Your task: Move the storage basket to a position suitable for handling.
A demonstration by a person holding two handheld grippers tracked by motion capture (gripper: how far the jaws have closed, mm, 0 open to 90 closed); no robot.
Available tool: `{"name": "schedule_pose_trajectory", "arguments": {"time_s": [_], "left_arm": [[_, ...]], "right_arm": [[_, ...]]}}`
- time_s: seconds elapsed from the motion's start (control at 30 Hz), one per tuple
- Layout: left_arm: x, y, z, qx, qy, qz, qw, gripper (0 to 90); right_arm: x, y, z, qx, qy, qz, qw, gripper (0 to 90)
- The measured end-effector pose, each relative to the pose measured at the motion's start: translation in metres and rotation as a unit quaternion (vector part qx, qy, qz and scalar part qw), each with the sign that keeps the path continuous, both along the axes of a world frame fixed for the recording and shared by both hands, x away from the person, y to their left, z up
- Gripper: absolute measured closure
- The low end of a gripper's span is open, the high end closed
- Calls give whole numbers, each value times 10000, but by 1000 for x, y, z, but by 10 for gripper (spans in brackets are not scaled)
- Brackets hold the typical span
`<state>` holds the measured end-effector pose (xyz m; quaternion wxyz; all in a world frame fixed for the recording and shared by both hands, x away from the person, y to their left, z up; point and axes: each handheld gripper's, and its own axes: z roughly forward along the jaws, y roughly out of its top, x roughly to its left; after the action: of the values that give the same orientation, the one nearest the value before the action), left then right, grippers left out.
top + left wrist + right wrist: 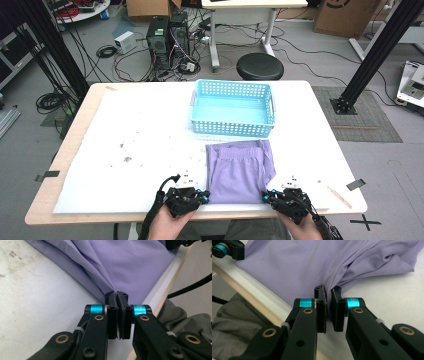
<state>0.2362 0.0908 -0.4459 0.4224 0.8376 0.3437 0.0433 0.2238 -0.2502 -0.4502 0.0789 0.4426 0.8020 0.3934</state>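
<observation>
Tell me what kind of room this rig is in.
Likely a robotics lab or workshop: desktop PC towers with loose cables on the floor, black aluminium frame posts, cardboard boxes.

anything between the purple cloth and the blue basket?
Nothing visible. The purple cloth lies right in front of the blue basket, with bare table between. The left gripper and right gripper are both shut on its near corners.
</observation>
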Motion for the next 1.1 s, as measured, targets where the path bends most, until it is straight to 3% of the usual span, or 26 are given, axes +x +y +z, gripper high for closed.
{"name": "schedule_pose_trajectory", "arguments": {"time_s": [0.23, 0.4, 0.6, 0.83, 0.93, 1.03, 1.1], "left_arm": [[-7, 0, -1, -4, -39, -31, 10000, 870], [-7, 2, -2, -4, -50, -51, 10000, 845], [-9, 3, -4, -92, -48, -125, 9999, 687], [-10, 5, -2, -28, -83, -300, 9995, 523], [-10, 8, 2, 7, -256, -255, 9993, 459], [-5, 18, 10, -188, -523, -162, 9983, 427], [2, 26, 16, -343, -785, -49, 9963, 420]], "right_arm": [[-10, -2, 0, -12, -36, 29, 10000, 838], [-10, -8, 0, 38, 7, -51, 10000, 756], [-9, -18, 1, -14, -49, -214, 9998, 649], [-10, -22, 3, -39, -73, -239, 9997, 567], [-12, -25, 7, -31, -207, -163, 9996, 518], [-9, -30, 15, -11, -464, -102, 9989, 444], [-5, -34, 22, 67, -633, -179, 9978, 438]]}}
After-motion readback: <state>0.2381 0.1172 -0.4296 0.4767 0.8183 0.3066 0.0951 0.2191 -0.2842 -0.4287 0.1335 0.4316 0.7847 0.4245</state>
